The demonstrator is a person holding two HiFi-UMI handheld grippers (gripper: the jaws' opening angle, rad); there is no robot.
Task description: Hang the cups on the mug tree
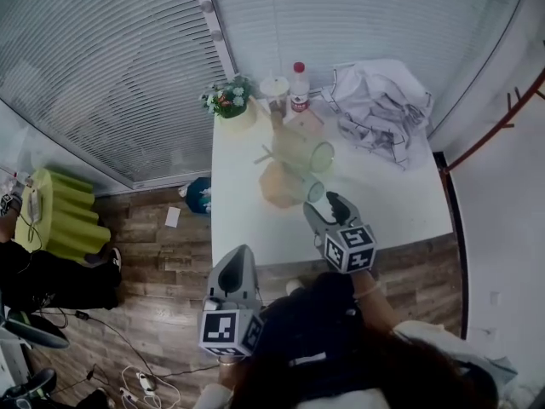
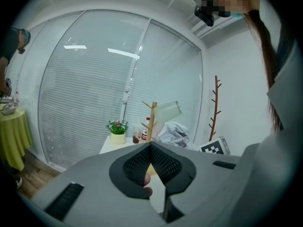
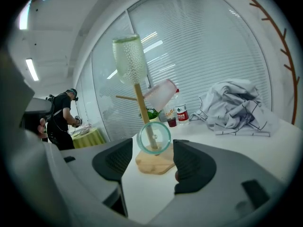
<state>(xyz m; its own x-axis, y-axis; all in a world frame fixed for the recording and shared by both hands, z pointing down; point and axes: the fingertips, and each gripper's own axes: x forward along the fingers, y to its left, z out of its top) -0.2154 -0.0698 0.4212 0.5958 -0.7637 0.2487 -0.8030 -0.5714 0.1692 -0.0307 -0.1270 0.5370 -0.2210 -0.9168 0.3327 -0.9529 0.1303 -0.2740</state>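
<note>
A wooden mug tree (image 1: 277, 186) stands mid-table. It carries a textured green cup (image 3: 129, 59) on top, a pale pink cup (image 3: 161, 92) on a far peg and a clear glass cup (image 3: 154, 137) low down, with its rim facing my right gripper. My right gripper (image 3: 153, 150) is open and level with the glass cup, a small gap showing at each pad. In the head view the right gripper (image 1: 328, 201) sits just right of the tree. My left gripper (image 2: 150, 144) is shut on nothing, and in the head view the left gripper (image 1: 238, 258) is off the table's near left edge. It looks toward the mug tree (image 2: 152, 119).
At the back of the white table (image 1: 383, 203) are a potted plant (image 1: 232, 102), a paper cup (image 1: 274, 88), a red-capped bottle (image 1: 299, 88) and a crumpled cloth (image 1: 379, 105). A yellow-draped stand (image 1: 60, 211) is on the floor at left. A person (image 3: 61, 119) stands far off.
</note>
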